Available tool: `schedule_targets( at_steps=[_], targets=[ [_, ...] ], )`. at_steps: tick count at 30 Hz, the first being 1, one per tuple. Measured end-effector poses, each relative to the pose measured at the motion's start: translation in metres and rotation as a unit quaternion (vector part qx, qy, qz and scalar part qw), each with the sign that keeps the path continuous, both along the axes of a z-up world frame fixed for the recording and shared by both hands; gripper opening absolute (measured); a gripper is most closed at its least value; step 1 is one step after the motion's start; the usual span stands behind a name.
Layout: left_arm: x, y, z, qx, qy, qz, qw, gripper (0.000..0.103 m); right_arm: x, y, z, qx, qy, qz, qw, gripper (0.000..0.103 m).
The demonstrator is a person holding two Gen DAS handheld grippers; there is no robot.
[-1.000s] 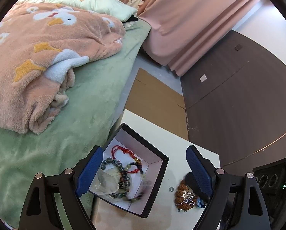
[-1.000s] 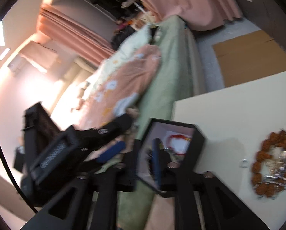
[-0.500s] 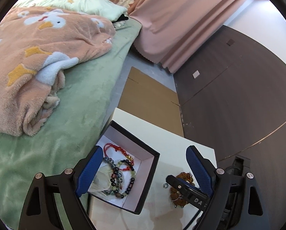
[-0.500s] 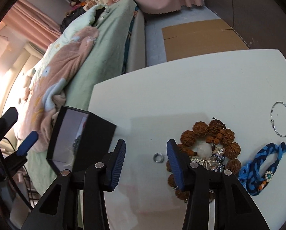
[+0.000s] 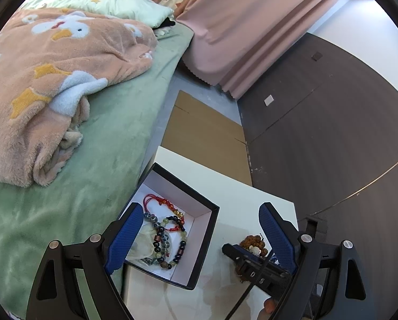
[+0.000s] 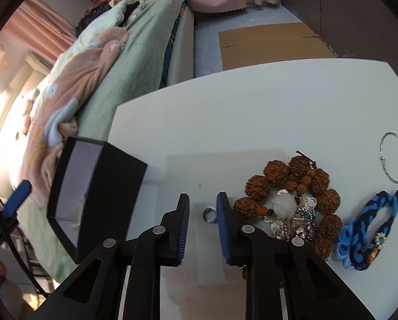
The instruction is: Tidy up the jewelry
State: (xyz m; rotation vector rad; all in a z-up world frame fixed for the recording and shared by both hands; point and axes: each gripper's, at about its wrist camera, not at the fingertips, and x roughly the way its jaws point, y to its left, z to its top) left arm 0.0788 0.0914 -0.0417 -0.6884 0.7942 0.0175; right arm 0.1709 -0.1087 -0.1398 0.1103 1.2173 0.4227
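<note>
Looks like the job's maybe half done. The black box (image 5: 204,233) at the left edge of the counter (image 6: 252,112) already has a red cord bracelet (image 5: 159,202) and a couple of bead bracelets (image 5: 169,242) lying in it, plus something pale and see-through I can't identify. Still loose on the counter: a small metal ring (image 6: 210,214), a chunky brown bead bracelet (image 6: 292,184) with some silver chain and a white stone piled in its middle, a blue braided band (image 6: 369,232) to the right of that, and a thin wire hoop (image 6: 394,164) further right and farther off.

The right gripper (image 6: 202,216) is working on the small ring. Its jaws have just been closing and now stand close together on either side of the ring, but there's a visible gap on both sides, so I'd say they're not pinching it yet. The ring sits flat on the counter, just left of the brown beads.

The left gripper (image 5: 199,236) has its jaws wide apart with nothing in them, hanging over the box and the counter.

The left camera looks straight down into the box, so that's the only one showing what's stored. The right camera only gets the box's outer wall and a bare slice of lining, but it shows the ring, the blue band and the hoop, which the left one misses.
</note>
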Motion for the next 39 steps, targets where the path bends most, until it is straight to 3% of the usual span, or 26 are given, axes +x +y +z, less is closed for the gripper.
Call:
schedule_targets(
  at_steps=[8, 11, 15, 18, 21, 28, 34, 38, 39],
  targets=[
    [-0.001, 0.000, 0.002, 0.000, -0.003, 0.000, 1.0000, 0.089, -0.015, 0.012, 0.002, -0.063, -0.022, 0.032, 0.997, 0.021],
    [-0.001, 0.000, 0.002, 0.002, -0.001, 0.000, 1.0000, 0.089, -0.018, 0.015, 0.002, -0.090, -0.033, 0.035, 0.995, 0.015],
    [-0.001, -0.001, 0.002, 0.002, 0.002, 0.002, 1.0000, 0.089, -0.017, 0.014, 0.004, -0.090, -0.035, 0.032, 0.995, 0.014],
    [0.000, 0.001, 0.002, 0.001, 0.003, 0.007, 1.0000, 0.089, -0.017, 0.007, 0.011, -0.053, -0.035, 0.018, 0.998, 0.014],
    [0.000, 0.003, 0.002, 0.003, 0.003, 0.014, 0.9999, 0.089, -0.020, 0.000, 0.033, 0.003, -0.062, 0.011, 0.998, 0.014],
    [0.005, 0.006, -0.002, 0.003, 0.010, 0.025, 0.9996, 0.089, -0.033, -0.003, 0.073, 0.131, -0.115, 0.032, 0.984, 0.014],
    [0.011, 0.010, -0.005, 0.003, 0.013, 0.033, 0.9993, 0.089, -0.040, 0.019, 0.077, 0.175, -0.120, 0.064, 0.975, 0.014],
    [0.011, 0.015, -0.005, 0.000, 0.007, 0.046, 0.9989, 0.089, -0.041, 0.035, 0.072, 0.202, -0.093, 0.100, 0.970, 0.015],
    [0.011, 0.016, -0.005, 0.000, 0.006, 0.048, 0.9988, 0.089, -0.041, 0.041, 0.071, 0.201, -0.085, 0.107, 0.970, 0.020]
  ],
)
